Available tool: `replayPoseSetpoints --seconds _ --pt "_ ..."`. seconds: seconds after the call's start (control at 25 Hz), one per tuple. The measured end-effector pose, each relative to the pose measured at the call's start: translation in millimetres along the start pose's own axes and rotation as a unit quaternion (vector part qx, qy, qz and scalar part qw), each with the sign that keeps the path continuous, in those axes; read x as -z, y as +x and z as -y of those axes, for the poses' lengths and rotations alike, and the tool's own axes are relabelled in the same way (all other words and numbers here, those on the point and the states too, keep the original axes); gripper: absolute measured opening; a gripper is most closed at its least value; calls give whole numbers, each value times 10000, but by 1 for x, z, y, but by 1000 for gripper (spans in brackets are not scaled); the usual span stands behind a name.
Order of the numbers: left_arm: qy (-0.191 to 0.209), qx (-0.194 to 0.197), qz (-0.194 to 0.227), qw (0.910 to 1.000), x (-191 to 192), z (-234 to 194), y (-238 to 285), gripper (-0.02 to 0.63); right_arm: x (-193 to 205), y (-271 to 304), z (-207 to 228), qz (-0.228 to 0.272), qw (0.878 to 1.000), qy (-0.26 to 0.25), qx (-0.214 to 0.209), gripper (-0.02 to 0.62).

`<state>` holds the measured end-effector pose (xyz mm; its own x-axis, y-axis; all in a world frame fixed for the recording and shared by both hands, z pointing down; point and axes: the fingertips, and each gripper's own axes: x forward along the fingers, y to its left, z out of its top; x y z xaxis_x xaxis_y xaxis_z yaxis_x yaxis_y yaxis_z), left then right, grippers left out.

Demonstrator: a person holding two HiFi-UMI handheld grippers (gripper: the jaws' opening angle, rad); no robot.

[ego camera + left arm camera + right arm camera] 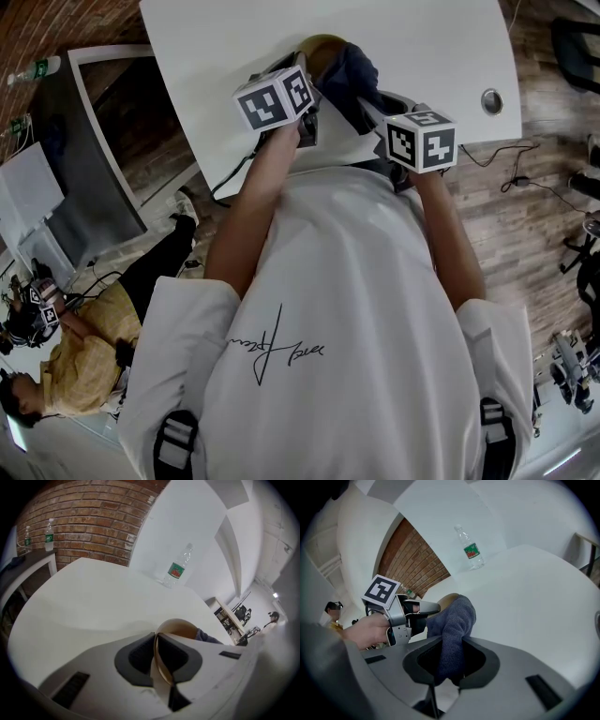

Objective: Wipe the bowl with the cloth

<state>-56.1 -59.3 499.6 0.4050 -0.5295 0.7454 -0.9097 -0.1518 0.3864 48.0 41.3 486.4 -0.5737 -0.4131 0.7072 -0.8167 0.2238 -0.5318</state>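
Left tongs: my left tongs (161,656) are nearly closed, pinching the rim of the bowl (177,626). The thin tan wall runs straight between the pads.
Right tongs: my right tongs (450,660) are clamped on a bunched fold of the cloth (454,623), which stands up out of them as a thick dark blue wad.
Where the bowl is: it is at the near edge of the white table (93,597), close in front of my chest and tipped on its side, with its opening turned toward my right. I cannot tell whether any part of it rests on the table.
Cloth against bowl: in the right gripper view the wad covers the bowl's mouth and seems pressed into it. Only a sliver of tan shows behind.
Done so far: both pick-ups are done, and the 2 things are brought together.
Step in hand: I judge the wiping itself is under way.
What I cannot see: the cloth hides the bowl's inside, so how much has been wiped is unknown.
Left to do: probably working the cloth round the rest of the inside and the rim, then setting both down.
Nearby: a plastic bottle (177,569) stands well apart at the table's far side.
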Motion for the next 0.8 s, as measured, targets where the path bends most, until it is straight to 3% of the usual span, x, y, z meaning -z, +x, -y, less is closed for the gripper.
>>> replayPoseSetpoints --seconds 0.8 --pt "3 -94 62 9999 -4 -3 1 21 17 -8 -8 -160 9997 45 -159 63"
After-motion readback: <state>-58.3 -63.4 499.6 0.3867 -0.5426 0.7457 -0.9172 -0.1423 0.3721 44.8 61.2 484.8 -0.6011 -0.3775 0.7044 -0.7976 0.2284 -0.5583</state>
